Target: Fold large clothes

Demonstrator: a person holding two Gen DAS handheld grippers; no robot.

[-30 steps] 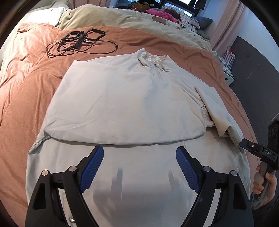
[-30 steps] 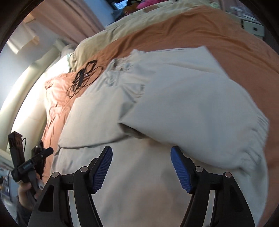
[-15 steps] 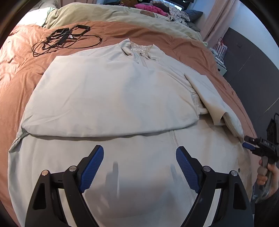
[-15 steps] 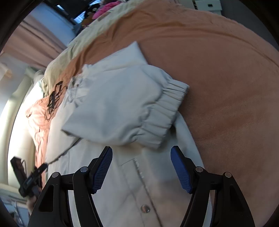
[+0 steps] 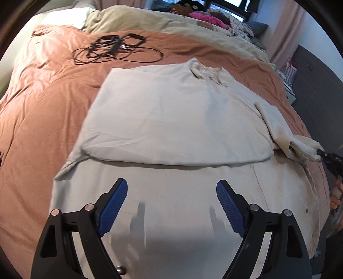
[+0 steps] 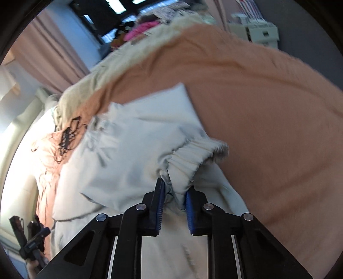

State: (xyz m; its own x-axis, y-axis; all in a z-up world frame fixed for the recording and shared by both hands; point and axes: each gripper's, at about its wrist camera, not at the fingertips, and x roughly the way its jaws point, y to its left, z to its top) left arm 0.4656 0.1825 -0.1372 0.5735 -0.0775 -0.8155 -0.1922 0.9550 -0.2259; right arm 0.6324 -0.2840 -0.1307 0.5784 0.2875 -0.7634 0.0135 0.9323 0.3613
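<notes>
A pale grey-beige jacket [image 5: 171, 120] lies spread on the orange blanket [image 5: 42, 107], its left side folded over the body. My left gripper [image 5: 171, 193] hovers open over the jacket's lower part, with nothing between its blue pads. The right sleeve [image 5: 276, 126] lies along the jacket's right edge. The jaws of my right gripper [image 6: 174, 193] are closing, and the gathered elastic cuff [image 6: 188, 158] of that sleeve is pinched between the pads. In the left wrist view the right gripper [image 5: 323, 155] holds the cuff's tip at the far right edge.
A tangle of black cables [image 5: 113, 47] lies on the blanket beyond the jacket. A beige duvet [image 5: 150, 19] and pink clothing [image 5: 205, 18] are piled at the bed's far side. A white drawer unit [image 6: 259, 32] stands past the bed's right edge.
The right gripper's jaws have gone from wide apart to clamped on the sleeve cuff, which is now bunched and raised. The left gripper stays open and has shifted over the jacket.
</notes>
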